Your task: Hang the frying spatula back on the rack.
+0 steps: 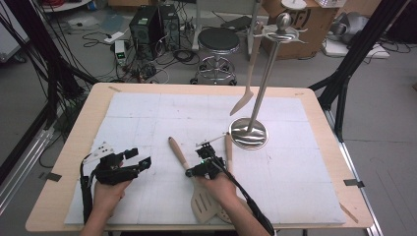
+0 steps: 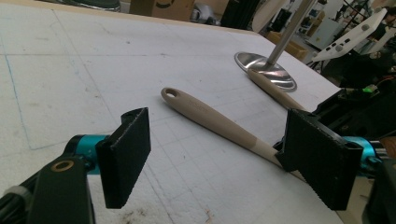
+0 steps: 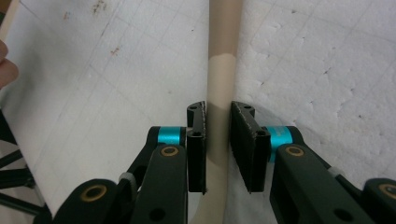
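The surface [image 1: 74,147] is a pale wooden top covered by a white foam sheet [image 1: 147,118] ruled with faint grid lines and flecked with small brown marks. Toward its far right stands a metal utensil stand [image 1: 250,132] with a round polished base and a slim upright pole; a pale utensil [image 1: 248,73] hangs from its top ring, its tip just above the sheet. On the floor beyond the surface are a black round stool [image 1: 218,42], computer towers [image 1: 152,24] with tangled cables, and a cardboard box [image 1: 305,24] whose print is too blurred to read. Two beige spatulas lie near the middle: the slotted spatula [image 1: 184,160] slants with its holed handle end pointing away, and a second spatula [image 1: 228,147] lies just beside it, its handle tip close to the stand's base. The right tool [image 1: 205,160] is pinching a spatula's shaft, both black pads pressed against it. The left tool [image 1: 140,158] rests low at the left, spread wide with nothing between its pads, well apart from the spatulas.
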{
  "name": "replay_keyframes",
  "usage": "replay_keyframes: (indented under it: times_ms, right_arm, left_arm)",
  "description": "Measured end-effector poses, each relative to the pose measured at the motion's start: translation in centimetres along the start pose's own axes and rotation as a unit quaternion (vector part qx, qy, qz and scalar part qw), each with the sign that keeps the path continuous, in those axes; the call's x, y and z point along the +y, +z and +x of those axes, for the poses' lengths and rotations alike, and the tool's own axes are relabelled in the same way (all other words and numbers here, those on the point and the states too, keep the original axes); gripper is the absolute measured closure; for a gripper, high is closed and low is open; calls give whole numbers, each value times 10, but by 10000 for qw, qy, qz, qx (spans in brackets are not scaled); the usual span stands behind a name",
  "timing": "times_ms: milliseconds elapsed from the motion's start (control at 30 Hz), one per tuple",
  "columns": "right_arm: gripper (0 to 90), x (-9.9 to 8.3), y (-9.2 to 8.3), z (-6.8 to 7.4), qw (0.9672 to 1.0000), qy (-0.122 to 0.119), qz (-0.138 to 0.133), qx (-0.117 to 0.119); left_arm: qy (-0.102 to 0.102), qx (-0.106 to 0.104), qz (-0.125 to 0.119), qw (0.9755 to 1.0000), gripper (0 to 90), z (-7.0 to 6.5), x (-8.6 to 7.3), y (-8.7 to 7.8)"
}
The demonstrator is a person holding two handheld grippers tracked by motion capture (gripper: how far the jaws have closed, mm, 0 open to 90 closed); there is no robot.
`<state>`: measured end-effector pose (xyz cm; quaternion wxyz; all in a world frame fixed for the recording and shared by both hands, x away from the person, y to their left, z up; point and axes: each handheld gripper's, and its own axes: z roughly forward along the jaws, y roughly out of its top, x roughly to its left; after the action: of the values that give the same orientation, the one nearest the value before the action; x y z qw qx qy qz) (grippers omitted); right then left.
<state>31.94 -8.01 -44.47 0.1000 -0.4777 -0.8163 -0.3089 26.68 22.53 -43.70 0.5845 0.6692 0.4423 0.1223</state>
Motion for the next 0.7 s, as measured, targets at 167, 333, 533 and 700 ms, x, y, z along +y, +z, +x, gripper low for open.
replay_keyframes:
  times_ms: [167, 333, 533, 700]
  right_arm:
    - [756, -1, 0, 3, 9999, -90, -28, -100]
    - [779, 1, 0, -1, 9999, -98, 21, 36]
    - [792, 3, -2, -15, 9983, 87, 67, 577]
    - [793, 6, -10, -22, 9920, 384, -281, 1171]
  left_arm:
    - [-5, 2, 25, 10000, 239, -1, 0, 0]
    - [-12, 9, 5, 10000, 240, 0, 0, -1]
    - [-48, 49, -46, 10000, 240, 3, 0, -4]
    - [-61, 72, -47, 9999, 240, 5, -1, -6]
